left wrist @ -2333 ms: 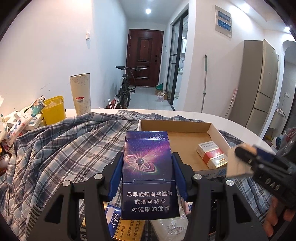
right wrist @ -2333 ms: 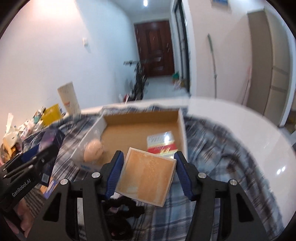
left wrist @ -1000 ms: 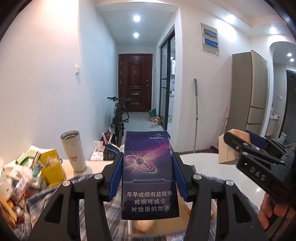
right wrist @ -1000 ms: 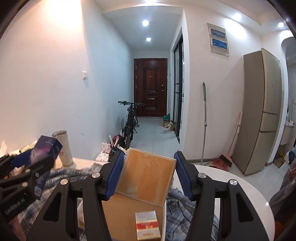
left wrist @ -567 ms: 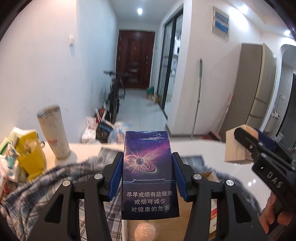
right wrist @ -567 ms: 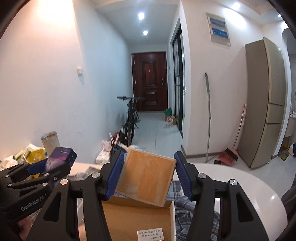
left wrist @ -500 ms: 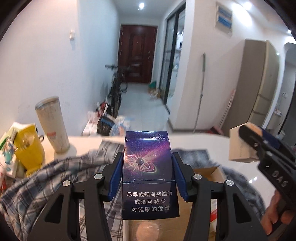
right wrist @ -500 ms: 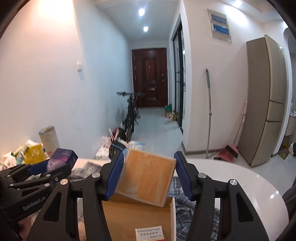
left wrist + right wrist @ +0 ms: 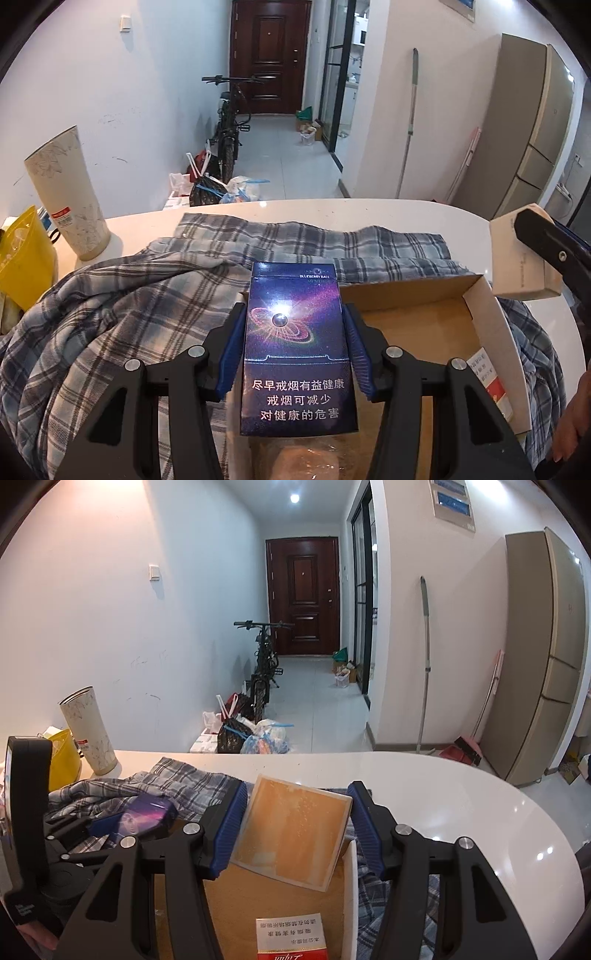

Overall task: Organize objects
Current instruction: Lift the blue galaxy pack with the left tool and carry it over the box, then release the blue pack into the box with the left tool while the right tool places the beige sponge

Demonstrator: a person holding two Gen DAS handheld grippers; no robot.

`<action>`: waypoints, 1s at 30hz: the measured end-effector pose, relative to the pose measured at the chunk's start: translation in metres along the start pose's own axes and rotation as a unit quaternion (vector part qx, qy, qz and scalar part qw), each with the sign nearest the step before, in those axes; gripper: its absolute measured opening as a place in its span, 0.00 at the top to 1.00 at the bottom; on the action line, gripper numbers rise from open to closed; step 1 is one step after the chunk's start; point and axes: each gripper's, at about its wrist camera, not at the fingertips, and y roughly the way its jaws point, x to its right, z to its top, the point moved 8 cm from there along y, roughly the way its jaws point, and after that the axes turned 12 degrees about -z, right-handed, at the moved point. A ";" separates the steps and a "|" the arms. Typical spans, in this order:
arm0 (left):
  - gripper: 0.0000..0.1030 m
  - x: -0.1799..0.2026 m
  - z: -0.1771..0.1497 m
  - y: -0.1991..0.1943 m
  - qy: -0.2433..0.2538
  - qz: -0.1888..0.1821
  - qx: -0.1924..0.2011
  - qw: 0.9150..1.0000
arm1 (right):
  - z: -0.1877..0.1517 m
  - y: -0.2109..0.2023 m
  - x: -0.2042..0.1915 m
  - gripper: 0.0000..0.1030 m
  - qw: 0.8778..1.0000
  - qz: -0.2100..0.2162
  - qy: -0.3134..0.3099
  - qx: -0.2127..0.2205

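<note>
Over the cardboard box [image 9: 424, 306], each tool pinches a pack: purple pack [image 9: 295, 350] pointing lengthwise forward, tan pack [image 9: 291, 830] tilted.

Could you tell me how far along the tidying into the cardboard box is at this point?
Done: a red-and-white pack already lies in the cardboard box. In hand: the left tool grips a purple pack, the right tool an orange box, both above it. Left: placing both.
</note>
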 end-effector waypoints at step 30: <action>0.00 0.012 0.021 -0.046 0.010 -0.030 0.103 0.994 | -0.006 0.006 -0.005 0.46 1.000 0.010 -0.012 -0.017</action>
